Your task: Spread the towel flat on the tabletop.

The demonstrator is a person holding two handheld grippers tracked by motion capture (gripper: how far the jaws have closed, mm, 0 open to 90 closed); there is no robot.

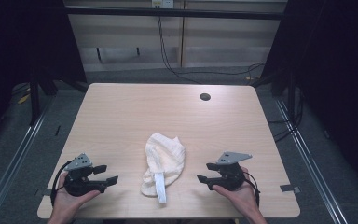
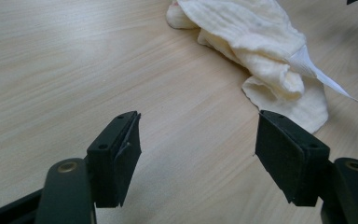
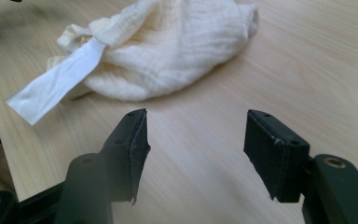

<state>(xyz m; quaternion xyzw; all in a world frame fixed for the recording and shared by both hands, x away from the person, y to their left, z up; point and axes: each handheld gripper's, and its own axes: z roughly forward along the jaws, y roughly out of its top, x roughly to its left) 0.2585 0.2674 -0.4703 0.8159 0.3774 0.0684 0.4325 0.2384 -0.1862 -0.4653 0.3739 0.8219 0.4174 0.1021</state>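
Note:
A crumpled cream cloth [image 1: 164, 161] with a white label strip [image 1: 160, 187] lies on the wooden table [image 1: 168, 112] near its front edge. The cloth [image 2: 261, 42] sits ahead and to the right in the left gripper view, and the cloth [image 3: 168, 51] sits ahead and to the left in the right gripper view. My left gripper [image 1: 107, 173] rests to the left of the cloth, held in a hand, open and holding nothing. To the cloth's right, my right gripper [image 1: 206, 171] is open too, with only bare table between its jaws. Both point inward toward the cloth without touching it.
A small dark round hole [image 1: 205, 96] marks the table's far right part. Cables [image 1: 168, 51] run over the floor behind the table. Metal rails [image 1: 18, 149] flank both sides. The label strip [image 3: 56, 86] reaches toward the front edge.

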